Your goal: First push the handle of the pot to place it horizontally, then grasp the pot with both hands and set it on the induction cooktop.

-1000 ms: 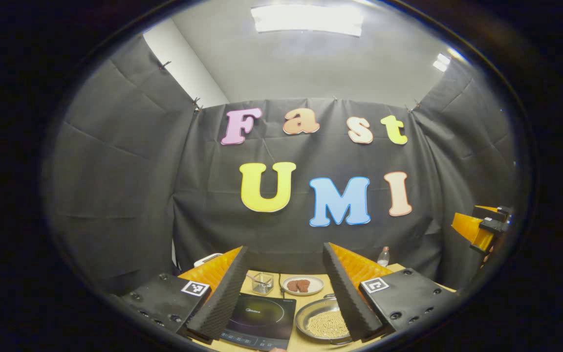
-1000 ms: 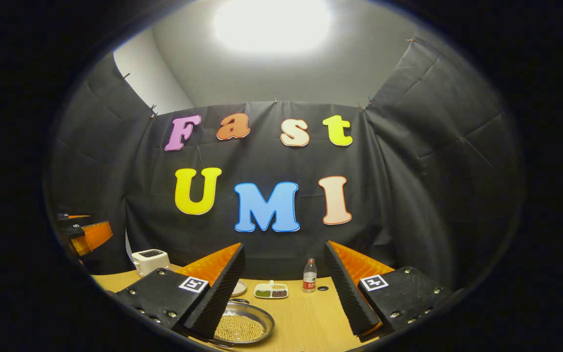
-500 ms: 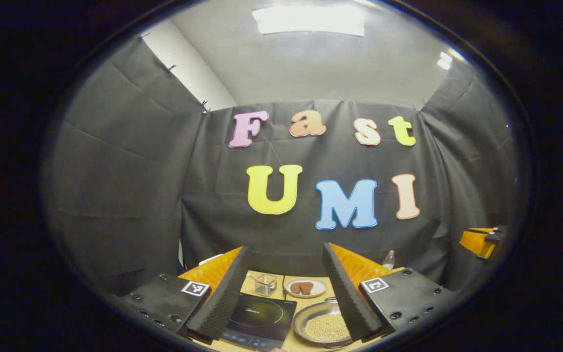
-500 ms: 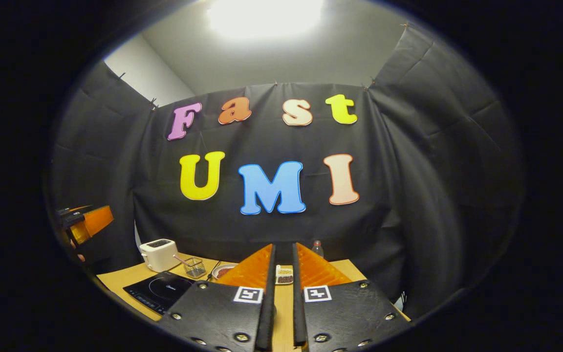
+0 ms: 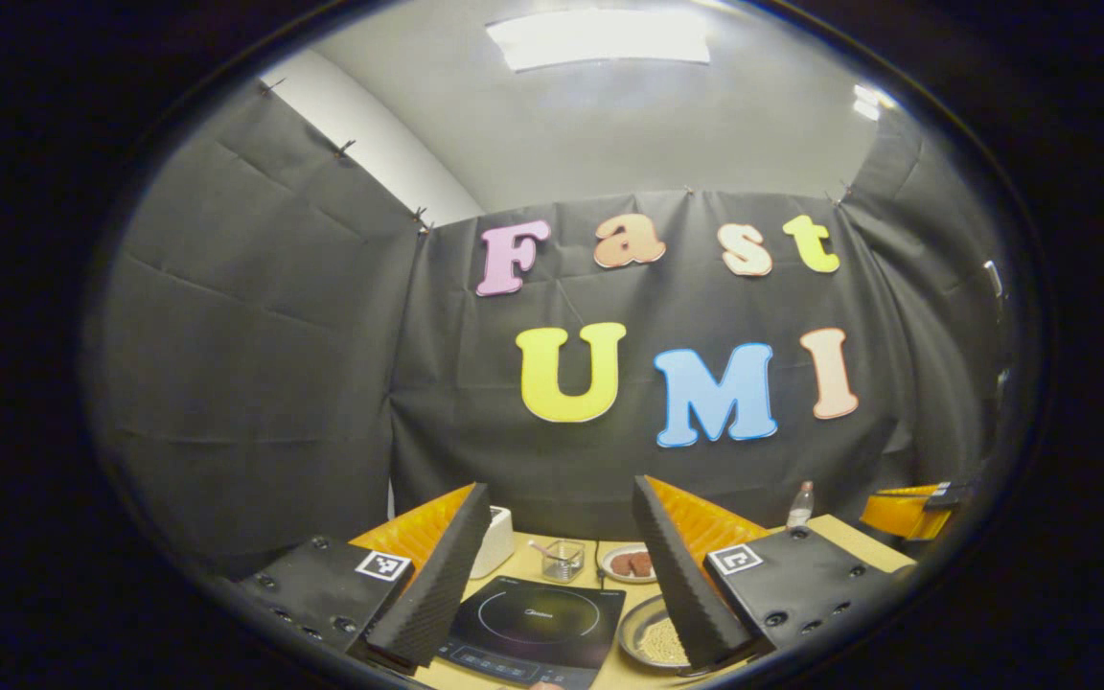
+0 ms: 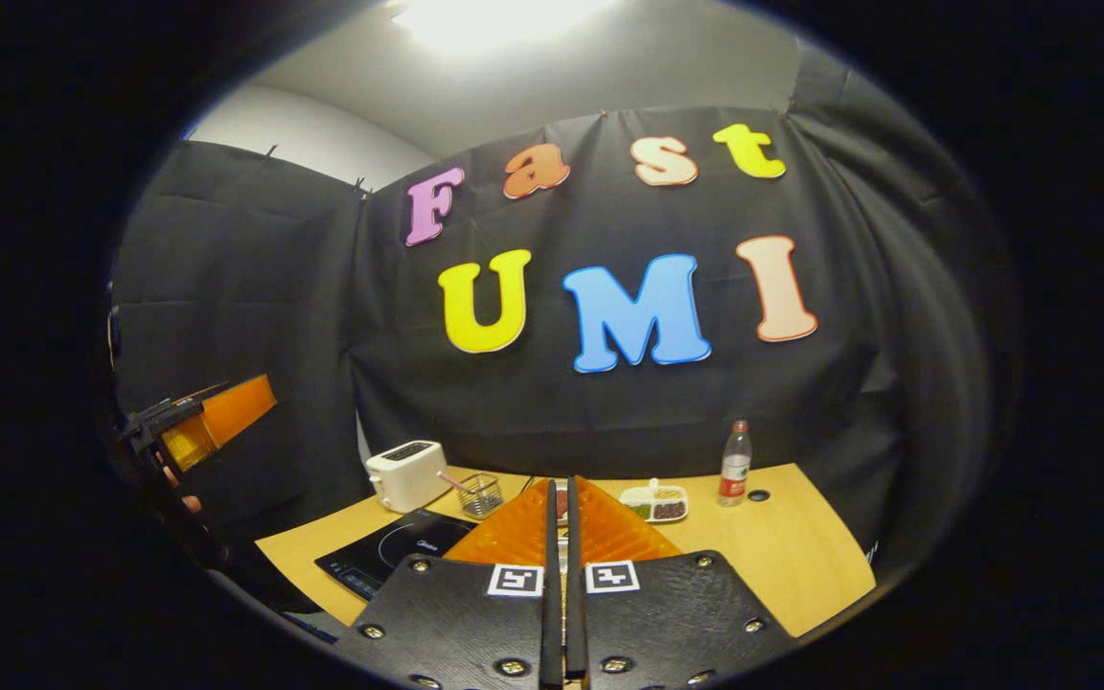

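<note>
A: You held the left gripper (image 5: 560,575) high over the bench (image 6: 782,565), its two fingers spread wide apart with nothing between them.

B: And through that gap you had the induction cooktop (image 5: 538,618) lying flat, dark and bare on top. The pot (image 5: 650,636) sat on the bench just to the right of it, close to its edge, filled with pale grains, and partly hidden behind your gripper's right finger.

A: Its handle was too hidden to call. Behind the cooktop stood a white toaster (image 5: 494,539), a small clear container (image 5: 563,559) with a stick in it, and a plate (image 5: 624,563) with brown pieces.

B: Over on the other side, you had the right gripper (image 6: 562,594) with its fingers drawn together, only a thin slit between them, clamping nothing that I could see.

A: From the right gripper view the cooktop lay left of the fingers, the toaster behind it, a divided dish (image 6: 655,502) and a water bottle (image 6: 734,463) farther back on the right.

B: At that view's far left edge your left gripper hung in the air, off the bench.
</note>
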Tool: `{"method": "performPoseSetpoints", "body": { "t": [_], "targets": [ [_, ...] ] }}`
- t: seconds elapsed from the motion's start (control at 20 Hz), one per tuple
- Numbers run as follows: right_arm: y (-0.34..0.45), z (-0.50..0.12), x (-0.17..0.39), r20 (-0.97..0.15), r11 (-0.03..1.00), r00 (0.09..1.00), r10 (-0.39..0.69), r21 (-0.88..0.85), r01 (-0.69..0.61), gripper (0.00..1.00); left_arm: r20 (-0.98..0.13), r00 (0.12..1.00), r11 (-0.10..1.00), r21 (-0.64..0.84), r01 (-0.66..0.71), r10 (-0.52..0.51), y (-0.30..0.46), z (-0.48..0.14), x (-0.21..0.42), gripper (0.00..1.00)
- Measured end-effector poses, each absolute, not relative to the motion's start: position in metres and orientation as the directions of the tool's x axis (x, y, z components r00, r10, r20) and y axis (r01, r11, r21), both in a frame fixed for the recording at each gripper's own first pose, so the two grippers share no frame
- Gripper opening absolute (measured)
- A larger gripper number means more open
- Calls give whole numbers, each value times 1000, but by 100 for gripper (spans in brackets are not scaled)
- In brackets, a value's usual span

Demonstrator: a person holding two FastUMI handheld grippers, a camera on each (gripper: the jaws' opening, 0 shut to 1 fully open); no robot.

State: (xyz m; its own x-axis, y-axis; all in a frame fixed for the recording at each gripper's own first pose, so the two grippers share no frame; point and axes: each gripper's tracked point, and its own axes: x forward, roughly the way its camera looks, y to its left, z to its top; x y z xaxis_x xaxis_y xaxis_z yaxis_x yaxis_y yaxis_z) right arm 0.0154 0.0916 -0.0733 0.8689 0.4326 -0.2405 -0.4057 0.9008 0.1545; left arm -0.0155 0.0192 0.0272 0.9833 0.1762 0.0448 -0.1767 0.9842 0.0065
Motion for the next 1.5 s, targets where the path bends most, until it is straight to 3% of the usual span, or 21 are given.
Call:
{"method": "performPoseSetpoints", "body": {
  "t": [0.05,0.25,0.35,0.4,0.5,0.7,0.75,0.85,0.9,0.95,1.1,1.15,1.5],
  "targets": [
    [106,-87,15,-276,886,843,463,160,-434,2,45,981,982,4,-187,186,28,27,-13,100],
    [155,-138,10,-399,840,741,540,193,-508,2,45,974,975,25,-222,220,64,17,-3,100],
    [175,-165,3,-460,817,684,567,207,-538,2,35,972,972,23,-233,232,80,9,3,92],
    [184,-176,-1,-486,805,654,580,218,-552,2,26,971,971,17,-239,238,88,3,5,97],
    [199,-204,-8,-551,786,590,590,228,-574,2,3,966,966,3,-259,259,107,-8,12,92],
    [213,-252,-21,-663,757,458,592,263,-598,2,-7,958,958,-1,-285,285,137,-19,21,100],
    [218,-264,-30,-689,746,416,594,278,-605,2,-8,958,958,2,-288,288,143,-21,23,92],
    [224,-287,-43,-733,746,365,574,285,-603,2,-8,958,958,-2,-287,287,152,-24,28,97],
    [225,-296,-47,-751,747,343,564,287,-600,2,-10,958,958,-6,-287,287,156,-25,30,92],
    [226,-305,-50,-768,749,323,553,289,-596,2,-13,959,959,-11,-284,284,159,-28,33,100],
    [222,-323,-54,-802,760,278,528,300,-577,2,-18,964,964,-17,-266,265,160,-32,42,92],
    [221,-328,-57,-812,770,272,516,301,-563,2,-16,966,966,-11,-258,258,160,-34,45,100],
    [202,-352,-61,-851,840,228,472,356,-409,2,-27,979,979,-20,-201,201,146,-47,66,97]
  ]
}}
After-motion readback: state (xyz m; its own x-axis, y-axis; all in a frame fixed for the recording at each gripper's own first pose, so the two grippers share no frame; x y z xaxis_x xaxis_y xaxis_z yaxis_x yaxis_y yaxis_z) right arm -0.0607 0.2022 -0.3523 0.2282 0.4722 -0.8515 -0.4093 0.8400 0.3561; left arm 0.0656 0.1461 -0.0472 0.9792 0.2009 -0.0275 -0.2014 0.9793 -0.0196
